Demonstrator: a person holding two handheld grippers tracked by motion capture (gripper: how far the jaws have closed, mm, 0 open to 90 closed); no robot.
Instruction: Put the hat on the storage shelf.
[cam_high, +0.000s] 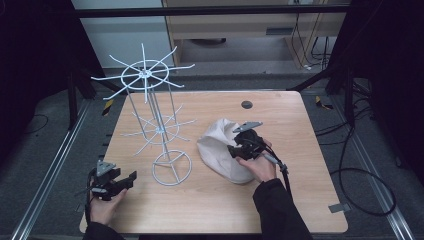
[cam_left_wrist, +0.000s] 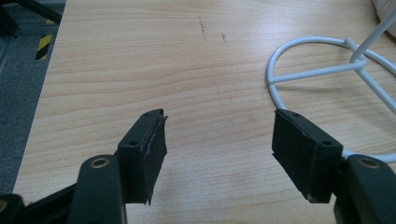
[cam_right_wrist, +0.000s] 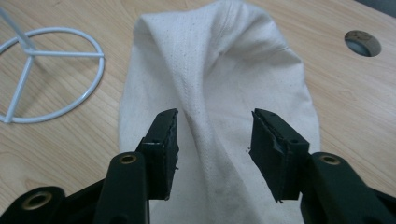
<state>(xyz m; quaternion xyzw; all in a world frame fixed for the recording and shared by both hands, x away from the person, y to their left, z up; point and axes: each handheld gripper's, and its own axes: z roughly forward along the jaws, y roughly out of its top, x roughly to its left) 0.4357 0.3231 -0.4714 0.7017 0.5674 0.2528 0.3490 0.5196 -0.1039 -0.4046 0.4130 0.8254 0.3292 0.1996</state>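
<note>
A lab-like test bay: wooden table (cam_high: 300, 200) inside dark metal framing (cam_high: 200, 10), loose cables (cam_high: 360, 175) on grey floor (cam_high: 45, 145).

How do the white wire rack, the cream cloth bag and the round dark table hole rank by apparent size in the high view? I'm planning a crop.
1. White wire rack, tallest and widest.
2. Cream cloth bag, partly covered by the right gripper.
3. Round dark table hole, smallest.

Left gripper (cam_high: 131, 176) held low, jaws spread wide, right gripper (cam_high: 230, 151) jaws parted, right hand (cam_high: 260, 165) gripping its handle
</note>
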